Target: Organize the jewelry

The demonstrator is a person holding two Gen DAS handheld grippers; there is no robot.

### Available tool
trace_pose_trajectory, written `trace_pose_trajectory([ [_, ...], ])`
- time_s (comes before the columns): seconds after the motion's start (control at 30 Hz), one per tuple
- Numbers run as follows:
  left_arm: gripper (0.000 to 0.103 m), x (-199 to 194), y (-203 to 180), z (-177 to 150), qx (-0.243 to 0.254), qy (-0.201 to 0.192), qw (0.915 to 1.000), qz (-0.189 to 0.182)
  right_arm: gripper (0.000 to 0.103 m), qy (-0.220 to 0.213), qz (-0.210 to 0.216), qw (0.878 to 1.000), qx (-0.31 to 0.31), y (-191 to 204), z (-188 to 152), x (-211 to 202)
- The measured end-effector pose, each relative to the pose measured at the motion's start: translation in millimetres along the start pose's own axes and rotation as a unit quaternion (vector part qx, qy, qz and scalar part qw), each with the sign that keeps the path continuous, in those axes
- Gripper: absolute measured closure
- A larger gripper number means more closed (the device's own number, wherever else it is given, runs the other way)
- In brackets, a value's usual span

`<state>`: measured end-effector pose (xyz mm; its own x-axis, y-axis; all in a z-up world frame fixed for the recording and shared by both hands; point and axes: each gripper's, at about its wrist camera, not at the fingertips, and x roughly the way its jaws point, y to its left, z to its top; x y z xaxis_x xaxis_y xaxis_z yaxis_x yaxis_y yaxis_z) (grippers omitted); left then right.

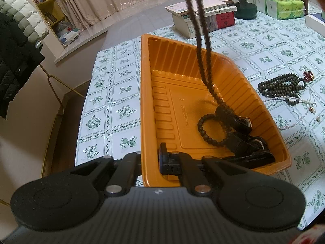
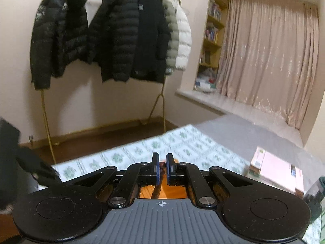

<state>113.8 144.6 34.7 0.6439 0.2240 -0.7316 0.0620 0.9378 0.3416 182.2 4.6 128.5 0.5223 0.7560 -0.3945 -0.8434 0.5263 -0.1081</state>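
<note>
The left gripper is clamping the orange tray's near rim; embossed writing on its floor is too blurred to read. The right gripper is pinching a dark beaded strand — it is hanging down into the tray beside a bead bracelet. Beyond, more beads are lying on the tablecloth.

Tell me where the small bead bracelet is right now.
In the left wrist view, the small bead bracelet lies flat on the floor of the orange tray, near its right end, touching the black watch straps on its right.
</note>
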Motion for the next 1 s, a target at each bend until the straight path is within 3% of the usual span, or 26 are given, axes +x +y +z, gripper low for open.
trace_pose_trajectory([
  [0.23,0.1,1.2,0.3,-0.2,0.0,0.0,1.0,0.0,0.097,0.068,0.016,0.997,0.031,-11.4,-30.8,25.9],
  [0.57,0.1,1.7,0.2,-0.2,0.0,0.001,1.0,0.001,0.097,0.069,0.033,0.995,0.071,-22.8,-39.4,22.4],
  [0.63,0.1,1.5,0.5,-0.2,0.0,0.0,1.0,0.001,0.088,0.065,0.027,0.994,0.081,-25.6,-42.5,16.2],
  [0.7,0.1,1.0,0.8,0.3,0.0,-0.001,1.0,0.001,0.038,0.057,0.011,0.994,0.088,-29.1,-46.9,4.8],
  [0.8,0.1,0.9,1.4,0.1,-0.001,-0.001,1.0,0.002,0.034,0.036,0.002,0.993,0.115,-41.3,-61.1,-23.3],
  [1.0,0.1,1.1,0.5,-1.0,-0.003,-0.001,1.0,0.004,0.034,0.044,-0.076,0.982,0.169,-69.1,-113.2,-88.5],
])
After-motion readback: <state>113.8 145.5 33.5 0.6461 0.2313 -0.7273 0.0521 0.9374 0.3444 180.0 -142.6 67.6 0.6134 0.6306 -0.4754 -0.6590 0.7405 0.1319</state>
